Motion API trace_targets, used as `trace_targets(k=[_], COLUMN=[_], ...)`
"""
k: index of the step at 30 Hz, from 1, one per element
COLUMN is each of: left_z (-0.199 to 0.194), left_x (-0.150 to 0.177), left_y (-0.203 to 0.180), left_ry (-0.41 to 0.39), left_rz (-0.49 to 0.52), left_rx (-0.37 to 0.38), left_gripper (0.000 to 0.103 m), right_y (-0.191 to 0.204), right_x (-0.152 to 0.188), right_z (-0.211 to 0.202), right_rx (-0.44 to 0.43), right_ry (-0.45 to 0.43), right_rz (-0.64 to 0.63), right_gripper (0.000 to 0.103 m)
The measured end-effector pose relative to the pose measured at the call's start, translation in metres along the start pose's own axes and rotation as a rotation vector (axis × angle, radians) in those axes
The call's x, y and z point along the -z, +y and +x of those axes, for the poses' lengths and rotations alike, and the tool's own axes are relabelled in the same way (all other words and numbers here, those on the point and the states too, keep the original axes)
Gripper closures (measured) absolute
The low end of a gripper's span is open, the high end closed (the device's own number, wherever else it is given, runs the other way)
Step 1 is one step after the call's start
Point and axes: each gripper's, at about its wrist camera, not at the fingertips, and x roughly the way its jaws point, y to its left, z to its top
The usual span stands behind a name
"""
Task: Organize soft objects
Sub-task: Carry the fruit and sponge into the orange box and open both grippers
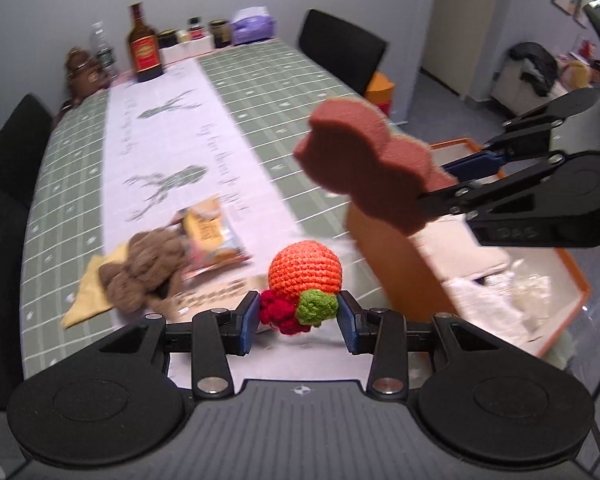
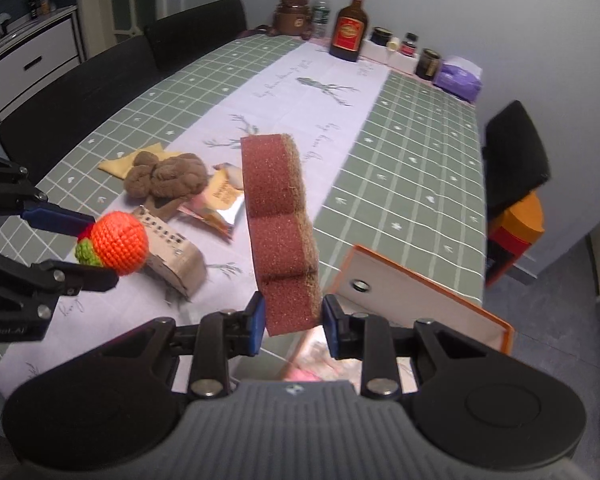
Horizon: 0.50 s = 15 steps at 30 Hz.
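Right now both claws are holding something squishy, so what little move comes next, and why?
Probably the right gripper should ease the sponge down over the orange box just below it. The sponge is already clamped and in the air near the box's open top, while the left gripper holds the knitted toy farther back over the table.

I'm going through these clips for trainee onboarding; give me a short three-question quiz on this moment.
1. True or false: the left gripper holds the crocheted orange toy.
2. What does the right gripper clamp: A) snack packet, B) brown sponge, C) brown towel?
3. What lies under the brown towel on the table?

Key:
1. True.
2. B.
3. A yellow cloth.
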Motion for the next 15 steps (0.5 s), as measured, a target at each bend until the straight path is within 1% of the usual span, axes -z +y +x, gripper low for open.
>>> trace_targets(k=[3, 6, 9, 12, 15], left_z=[0.005, 0.019, 0.040, 0.065, 0.095], left_x=[-0.016, -0.029, -0.038, -0.045, -0.051], left_y=[-0.034, -0.067, -0.095, -0.118, -0.133], left_ry=[-0.007, 0.012, 0.039, 0.072, 0.112], left_rz=[0.060, 0.115, 0.155, 0.182, 0.199], left_rx=[0.038, 0.086, 0.120, 0.146, 0.141], left_gripper=[0.057, 0.057, 0.057, 0.057, 0.057], right_y=[-0.024, -0.050, -0.076, -0.094, -0.107], right_x=[0.014, 0.030, 0.051, 0.068, 0.081], right_z=[-0.009, -0.012, -0.006, 0.005, 0.019], right_rx=[0.042, 0.079, 0.110, 0.124, 0.137], right_ry=[0.009, 0.034, 0.076, 0.116, 0.153], right_rz=[0.044, 0.090, 0.136, 0.156, 0.160], right_gripper=[0.074, 0.074, 0.074, 0.074, 0.074])
